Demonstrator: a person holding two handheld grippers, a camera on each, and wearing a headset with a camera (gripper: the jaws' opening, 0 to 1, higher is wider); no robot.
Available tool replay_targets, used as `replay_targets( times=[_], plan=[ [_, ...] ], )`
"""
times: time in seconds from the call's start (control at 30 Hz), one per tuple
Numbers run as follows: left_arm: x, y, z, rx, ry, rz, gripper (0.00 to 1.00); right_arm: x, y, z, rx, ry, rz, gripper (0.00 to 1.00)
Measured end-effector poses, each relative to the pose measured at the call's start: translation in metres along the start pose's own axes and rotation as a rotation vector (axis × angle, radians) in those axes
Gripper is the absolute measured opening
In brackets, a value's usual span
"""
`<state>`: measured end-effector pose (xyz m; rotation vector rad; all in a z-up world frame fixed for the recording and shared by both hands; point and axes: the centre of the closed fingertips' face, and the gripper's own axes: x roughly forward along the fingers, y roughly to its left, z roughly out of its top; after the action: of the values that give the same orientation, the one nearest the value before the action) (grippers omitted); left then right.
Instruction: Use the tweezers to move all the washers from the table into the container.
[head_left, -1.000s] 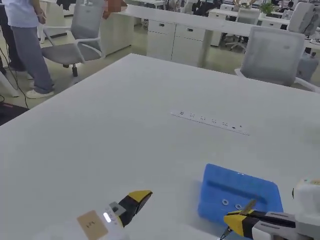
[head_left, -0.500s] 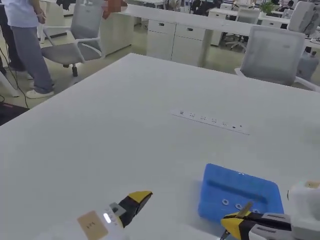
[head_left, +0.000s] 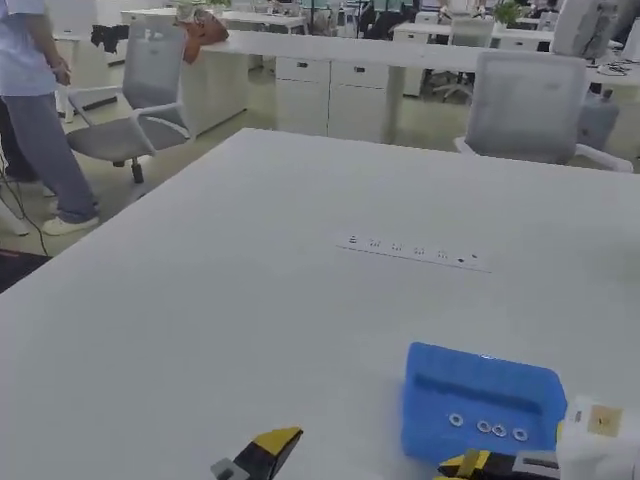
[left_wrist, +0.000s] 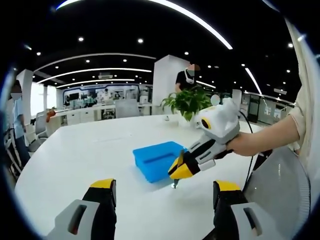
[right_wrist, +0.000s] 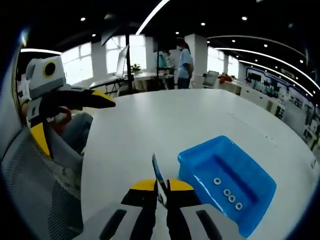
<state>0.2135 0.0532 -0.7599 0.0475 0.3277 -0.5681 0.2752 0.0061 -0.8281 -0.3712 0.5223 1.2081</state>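
The left gripper (head_left: 272, 447) hung over the bench (head_left: 250, 290), its jaws spread wide and empty. Four washers (right_wrist: 227, 192) lay in a row inside the blue container (head_left: 480, 362), so the job looked nearly or wholly done; whether any were left on the bench could not be told. The right gripper (right_wrist: 160, 186) had its jaws pinched on the tweezers (right_wrist: 156, 172), just beside the container. No writing was readable.

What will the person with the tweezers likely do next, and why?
Probably lift the right gripper and its tweezers away from the container and scan the table: four washers already lie inside, and the tweezers' tip looks bare.
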Motion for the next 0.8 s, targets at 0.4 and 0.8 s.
replay_targets(
  times=[0.4, 0.8],
  plan=[
    [-0.001, 0.001, -0.002, -0.013, 0.007, 0.007, 0.80, -0.012, -0.017, -0.004, 0.175, -0.089, -0.036, 0.02],
    [-0.001, 0.003, -0.001, -0.025, -0.003, 0.012, 0.80, -0.032, -0.026, 0.042, 0.234, -0.209, -0.011, 0.02]
  ],
)
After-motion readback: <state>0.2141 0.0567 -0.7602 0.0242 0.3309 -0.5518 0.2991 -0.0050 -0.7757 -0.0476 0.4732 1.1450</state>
